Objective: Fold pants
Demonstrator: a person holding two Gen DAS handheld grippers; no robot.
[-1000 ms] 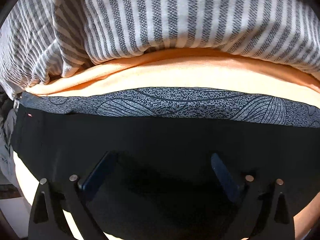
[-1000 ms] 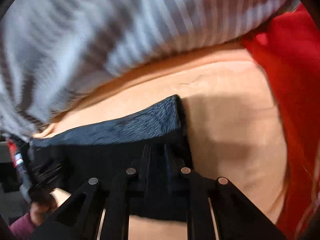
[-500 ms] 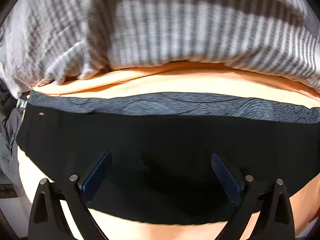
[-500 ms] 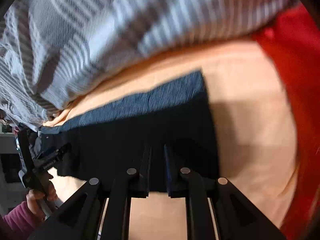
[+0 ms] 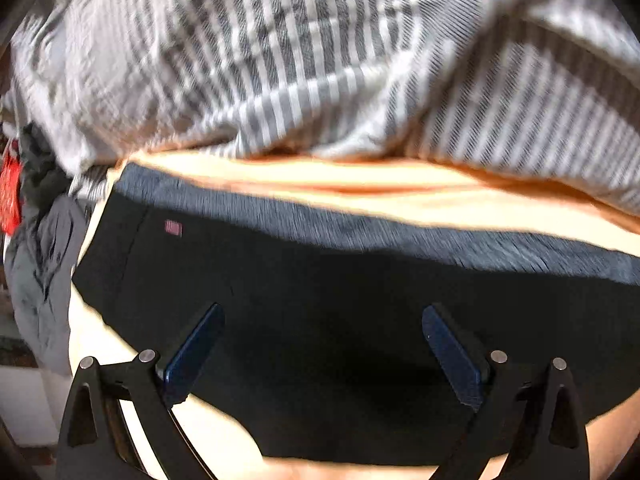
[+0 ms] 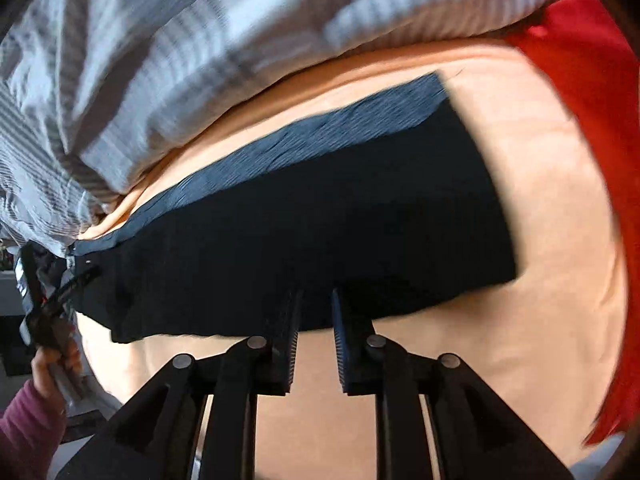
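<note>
- Left wrist view: the left gripper hangs with its blue pads spread wide and nothing between them, over the black pants, which fill the lower middle of the frame on the peach sheet. Against half a second ago the pants sit lower and smaller and the striped duvet fills more of the top, so the camera has pulled back. I judge the fold laid and let go.
- The grey patterned band is smeared by motion, and the pants' right end is cut off by the frame edge.
- Right wrist view: the right gripper shows a narrow gap between its pads at the pants' near edge; a second ago it sat over the cloth. Whether cloth is still pinched, I cannot tell.
- A red fabric lies at right; blur hides the left end.
</note>
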